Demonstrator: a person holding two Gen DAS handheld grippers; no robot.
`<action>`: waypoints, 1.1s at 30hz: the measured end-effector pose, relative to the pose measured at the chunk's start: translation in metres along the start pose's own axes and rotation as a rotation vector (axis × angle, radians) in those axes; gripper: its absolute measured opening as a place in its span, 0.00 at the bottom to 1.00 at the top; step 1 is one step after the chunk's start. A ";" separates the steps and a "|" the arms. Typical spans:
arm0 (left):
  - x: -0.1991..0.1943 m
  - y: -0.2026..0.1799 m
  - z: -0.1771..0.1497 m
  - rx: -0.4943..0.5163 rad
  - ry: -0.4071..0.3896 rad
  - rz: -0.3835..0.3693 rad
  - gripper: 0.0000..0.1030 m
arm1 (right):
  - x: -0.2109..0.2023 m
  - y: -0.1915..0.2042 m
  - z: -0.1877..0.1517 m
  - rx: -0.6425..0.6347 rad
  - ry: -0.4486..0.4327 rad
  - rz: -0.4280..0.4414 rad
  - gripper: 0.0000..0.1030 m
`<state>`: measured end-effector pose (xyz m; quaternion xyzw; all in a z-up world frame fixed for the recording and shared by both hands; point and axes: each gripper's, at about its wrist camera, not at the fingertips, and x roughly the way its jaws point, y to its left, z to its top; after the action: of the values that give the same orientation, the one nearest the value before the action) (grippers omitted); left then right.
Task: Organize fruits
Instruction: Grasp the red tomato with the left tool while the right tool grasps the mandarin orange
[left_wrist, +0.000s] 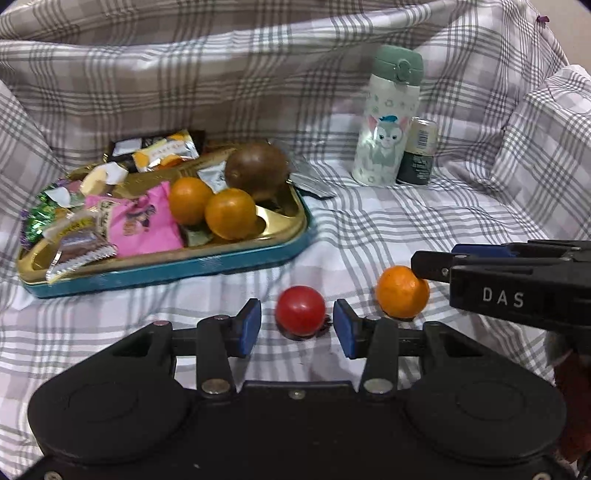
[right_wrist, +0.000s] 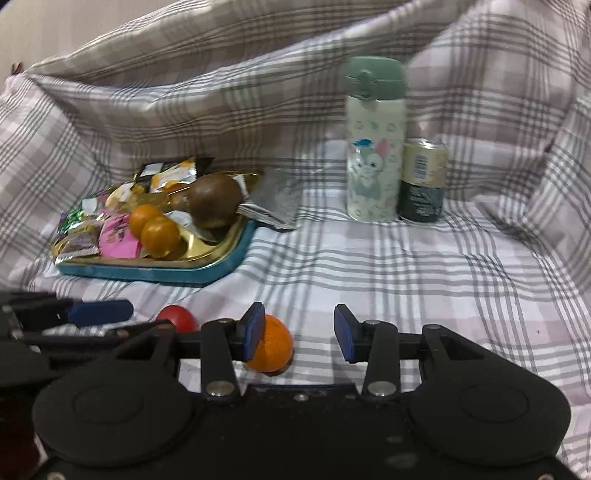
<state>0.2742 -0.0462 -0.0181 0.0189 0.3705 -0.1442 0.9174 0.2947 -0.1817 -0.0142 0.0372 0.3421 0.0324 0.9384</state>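
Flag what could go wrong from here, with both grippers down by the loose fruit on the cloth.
1. The left gripper is open with the red tomato between its pads but not pressed; on the rumpled cloth it could roll away as the jaws close.
2. The right gripper has the loose orange at its left finger, not centred; closing may push it aside.
3. The grippers are close together and may collide.
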 end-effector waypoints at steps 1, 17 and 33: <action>0.001 0.000 0.000 -0.005 0.002 -0.004 0.51 | 0.000 -0.003 0.000 0.012 0.004 0.001 0.41; 0.022 0.000 0.003 -0.069 0.041 0.008 0.50 | 0.002 -0.007 0.001 0.056 0.019 0.020 0.41; 0.018 0.006 0.004 -0.141 0.023 0.057 0.40 | 0.002 -0.009 0.001 0.076 0.014 0.042 0.41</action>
<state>0.2901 -0.0458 -0.0279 -0.0334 0.3893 -0.0912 0.9160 0.2970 -0.1904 -0.0160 0.0796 0.3486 0.0394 0.9330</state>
